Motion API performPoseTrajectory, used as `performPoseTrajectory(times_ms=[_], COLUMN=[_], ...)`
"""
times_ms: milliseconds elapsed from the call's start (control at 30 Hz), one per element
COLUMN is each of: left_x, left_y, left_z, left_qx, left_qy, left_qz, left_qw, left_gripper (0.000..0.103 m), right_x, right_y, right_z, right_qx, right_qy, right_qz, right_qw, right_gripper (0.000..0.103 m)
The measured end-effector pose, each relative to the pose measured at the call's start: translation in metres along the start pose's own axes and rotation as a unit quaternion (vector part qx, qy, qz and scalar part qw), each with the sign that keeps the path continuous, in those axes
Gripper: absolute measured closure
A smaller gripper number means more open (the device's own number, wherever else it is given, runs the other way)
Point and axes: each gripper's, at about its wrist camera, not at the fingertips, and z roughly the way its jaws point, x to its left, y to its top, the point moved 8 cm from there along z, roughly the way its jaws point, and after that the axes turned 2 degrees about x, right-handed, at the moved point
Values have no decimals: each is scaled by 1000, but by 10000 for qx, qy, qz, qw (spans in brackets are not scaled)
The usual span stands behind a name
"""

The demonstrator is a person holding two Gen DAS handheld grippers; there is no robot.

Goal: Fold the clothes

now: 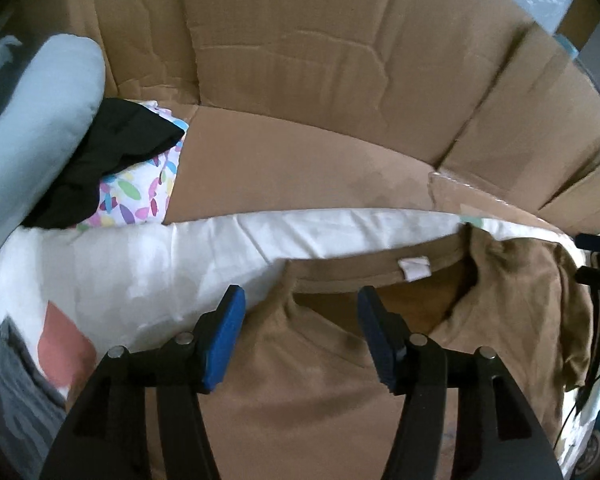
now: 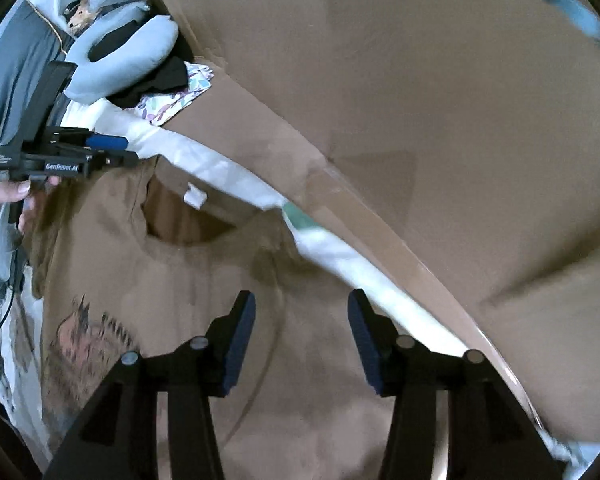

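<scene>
Cloth was all the job offered: a tan T-shirt (image 1: pixel 320 380) lay spread on the white bedsheet (image 1: pixel 160 256), front up, directly beneath and ahead of both grippers, its neckline with a small white label (image 1: pixel 414 269) just beyond the left gripper (image 1: pixel 300 316). That gripper hung released, jaws wide and holding nothing, above the collar. The right gripper (image 2: pixel 302 322) was likewise parted and empty above the shirt's shoulder on its side, near the cardboard (image 2: pixel 420 120) lining the bed's far edge. The shirt looked light, limp and prone to bunching; one sleeve (image 1: pixel 540 280) was already crumpled. It would likely handle best pinched at the shoulder seams or hem corners, through a single layer, and lifted evenly.
</scene>
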Motion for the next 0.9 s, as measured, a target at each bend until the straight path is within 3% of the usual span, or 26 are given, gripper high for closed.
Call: performPoseTrajectory(times_ms=[200, 433, 600, 767, 900], left_x=[-40, -97, -131, -147, -142], left_y=[-24, -63, -92, -132, -155], left_z=[-19, -43, -52, -46, -41], left_qx=[-109, -38, 64, 341, 476], left_qy=[28, -251, -410, -299, -398], left_qz=[163, 209, 360, 702, 418], left_qw=[9998, 9995, 9985, 9965, 9972], left_gripper=[44, 44, 44, 44, 44], right_x=[-21, -48, -66, -89, -101], right_y=[-51, -104, -135, -165, -179], right_z=[-54, -97, -99, -87, -76], right_qx=[71, -13, -10, 186, 401], right_qy=[-354, -635, -823, -973, -1170], right_qz=[79, 367, 517, 684, 433], right_qw=[9993, 9973, 9953, 9927, 9914], right_gripper=[57, 57, 57, 58, 61])
